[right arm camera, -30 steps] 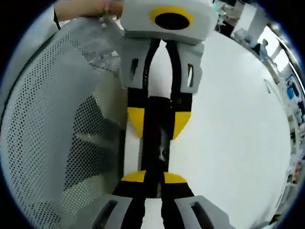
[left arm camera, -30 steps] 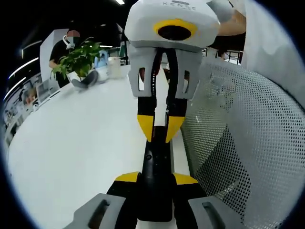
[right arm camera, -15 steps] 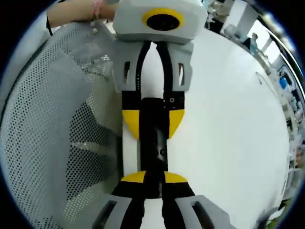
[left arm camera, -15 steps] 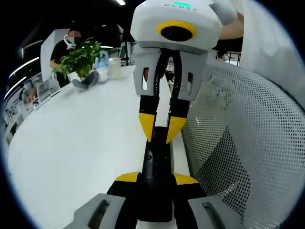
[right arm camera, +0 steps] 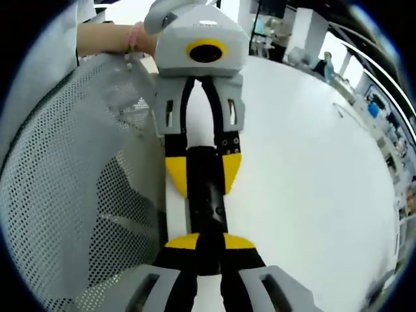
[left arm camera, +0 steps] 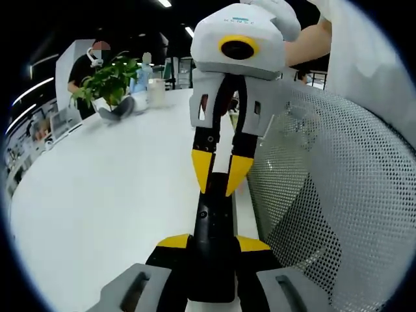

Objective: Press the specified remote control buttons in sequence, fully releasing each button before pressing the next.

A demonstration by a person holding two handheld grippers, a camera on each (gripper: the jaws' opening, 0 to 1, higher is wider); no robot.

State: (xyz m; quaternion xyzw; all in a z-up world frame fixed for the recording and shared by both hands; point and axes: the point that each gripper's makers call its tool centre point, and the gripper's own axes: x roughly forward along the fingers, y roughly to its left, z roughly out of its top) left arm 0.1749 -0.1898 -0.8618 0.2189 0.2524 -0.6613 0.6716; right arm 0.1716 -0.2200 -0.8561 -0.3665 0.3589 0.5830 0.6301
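Observation:
A slim black remote control [left arm camera: 213, 227] lies along the edge of the white table [left arm camera: 110, 188]. My left gripper [left arm camera: 212, 244] is shut on it, a yellow-tipped jaw on each long side. My right gripper [left arm camera: 220, 182] faces it from the far end, its yellow tips drawn close together and resting on the remote's far end. In the right gripper view the remote [right arm camera: 207, 208] runs from my right gripper [right arm camera: 211, 242] up to the left gripper [right arm camera: 203, 175], which clamps its sides. Which button lies under the tips is hidden.
A white mesh chair back [left arm camera: 325, 195] stands right beside the table edge and both grippers, also visible as the mesh chair [right arm camera: 78, 195]. A potted plant [left arm camera: 107, 81] and a white cup [left arm camera: 156, 91] stand far back, with a person behind them. Open table surface [right arm camera: 305, 162] spreads to the other side.
The right gripper's body has tilted up and drawn back, so each gripper looks smaller in the other's view. Its tips stay at the remote's far end. The left gripper keeps its hold.

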